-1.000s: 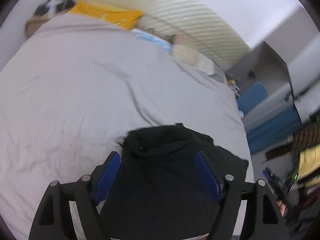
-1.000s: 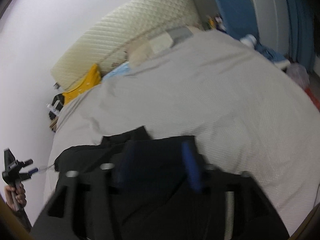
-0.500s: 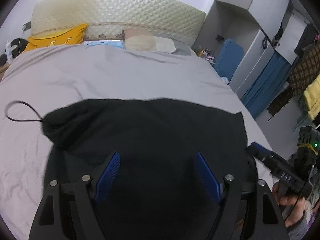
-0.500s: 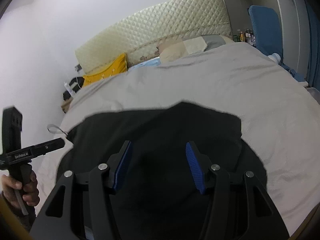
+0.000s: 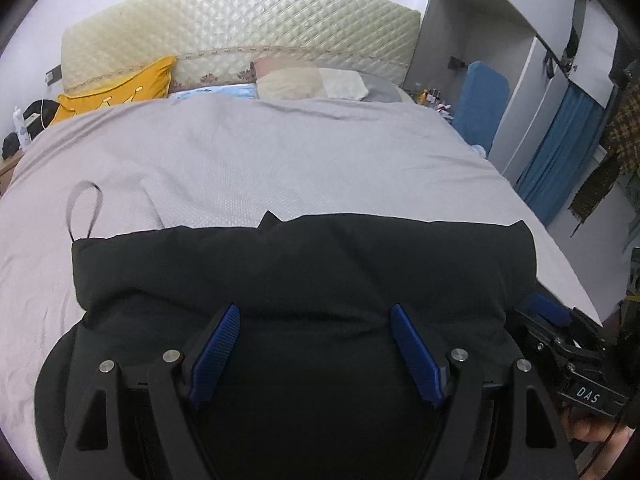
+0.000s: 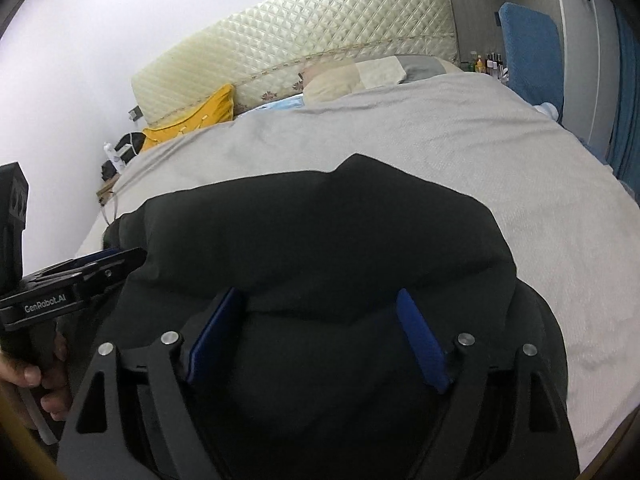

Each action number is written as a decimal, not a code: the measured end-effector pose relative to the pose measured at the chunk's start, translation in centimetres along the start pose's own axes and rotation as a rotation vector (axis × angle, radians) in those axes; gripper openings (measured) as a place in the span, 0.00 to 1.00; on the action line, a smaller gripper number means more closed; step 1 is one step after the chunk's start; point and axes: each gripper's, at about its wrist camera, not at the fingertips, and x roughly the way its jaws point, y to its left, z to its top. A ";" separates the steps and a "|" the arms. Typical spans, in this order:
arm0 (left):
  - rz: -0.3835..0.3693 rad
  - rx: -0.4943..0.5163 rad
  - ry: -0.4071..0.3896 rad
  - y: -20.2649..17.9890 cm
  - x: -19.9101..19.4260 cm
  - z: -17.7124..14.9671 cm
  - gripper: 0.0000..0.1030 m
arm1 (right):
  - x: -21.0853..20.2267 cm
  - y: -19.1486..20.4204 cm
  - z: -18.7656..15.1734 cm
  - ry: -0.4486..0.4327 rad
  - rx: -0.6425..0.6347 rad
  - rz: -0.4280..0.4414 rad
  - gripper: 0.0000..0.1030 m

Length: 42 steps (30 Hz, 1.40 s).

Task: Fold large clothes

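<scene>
A large black garment (image 5: 304,276) lies folded on the grey bed (image 5: 260,160), with a thick fold across its far edge; it also shows in the right wrist view (image 6: 320,232). A grey drawstring loop (image 5: 82,212) sticks out at its far left corner. My left gripper (image 5: 316,316) is open, its blue pads over the garment's near part, holding nothing. My right gripper (image 6: 320,300) is open over the same cloth, empty. Each gripper shows at the side of the other's view: the right one (image 5: 560,332), the left one (image 6: 92,264).
A quilted cream headboard (image 5: 240,28), a yellow cushion (image 5: 120,88) and beige pillows (image 5: 312,80) stand at the bed's far end. A blue chair (image 5: 480,104), wardrobe and blue curtain (image 5: 560,148) are to the right. A nightstand with bottles (image 6: 116,160) is at the left.
Both grippers have swung from a tilted view to face the headboard. The garment went from a small bunched heap to a wide flat fold. Both grippers stay open.
</scene>
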 end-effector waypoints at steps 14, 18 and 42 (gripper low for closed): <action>0.036 0.015 0.001 1.4 6.1 2.6 0.80 | 7.7 0.2 3.3 0.018 -0.032 -0.081 0.86; 0.061 0.032 -0.024 1.2 7.1 1.9 0.81 | 8.8 0.3 3.3 -0.004 -0.046 -0.079 0.88; 0.212 0.010 -0.093 5.4 0.5 0.1 0.82 | 2.9 -1.4 1.0 -0.069 -0.135 -0.112 1.00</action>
